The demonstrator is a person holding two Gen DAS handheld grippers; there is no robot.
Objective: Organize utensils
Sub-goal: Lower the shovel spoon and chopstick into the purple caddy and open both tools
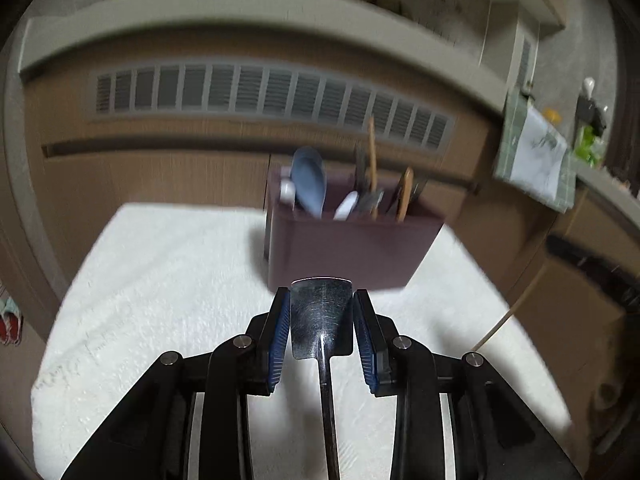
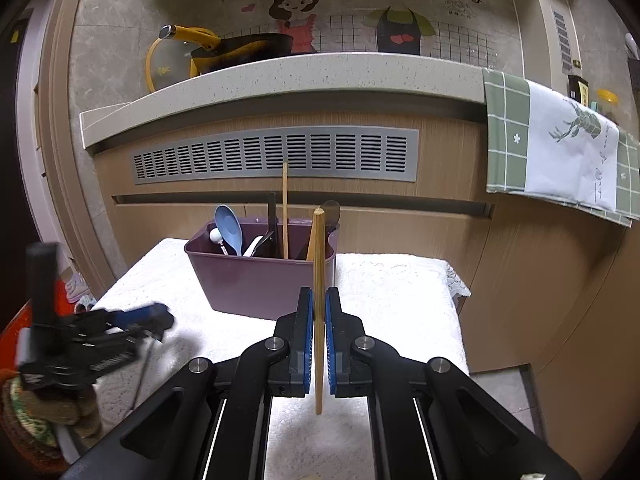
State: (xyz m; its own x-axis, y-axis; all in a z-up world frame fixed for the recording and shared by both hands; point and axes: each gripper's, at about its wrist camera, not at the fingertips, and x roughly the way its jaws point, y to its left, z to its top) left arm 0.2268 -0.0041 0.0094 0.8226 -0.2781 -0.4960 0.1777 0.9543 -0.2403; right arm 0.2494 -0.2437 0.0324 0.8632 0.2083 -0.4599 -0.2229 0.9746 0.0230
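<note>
A purple utensil bin (image 2: 256, 280) stands on the white towel (image 2: 392, 292) and holds a blue spoon (image 2: 229, 229), chopsticks and other utensils. It also shows blurred in the left wrist view (image 1: 344, 252). My left gripper (image 1: 322, 300) is shut on a metal spatula (image 1: 320, 316), blade up, just in front of the bin. My right gripper (image 2: 319, 300) is shut on a wooden stick-like utensil (image 2: 319, 264), held upright before the bin. The left gripper also appears in the right wrist view (image 2: 156, 320) at the lower left.
A brown cabinet with a grey vent grille (image 2: 276, 156) stands behind the towel. A counter above carries a yellow-handled pan (image 2: 236, 50). A green-and-white cloth (image 2: 560, 148) hangs at the right. The towel's right edge drops off to the floor.
</note>
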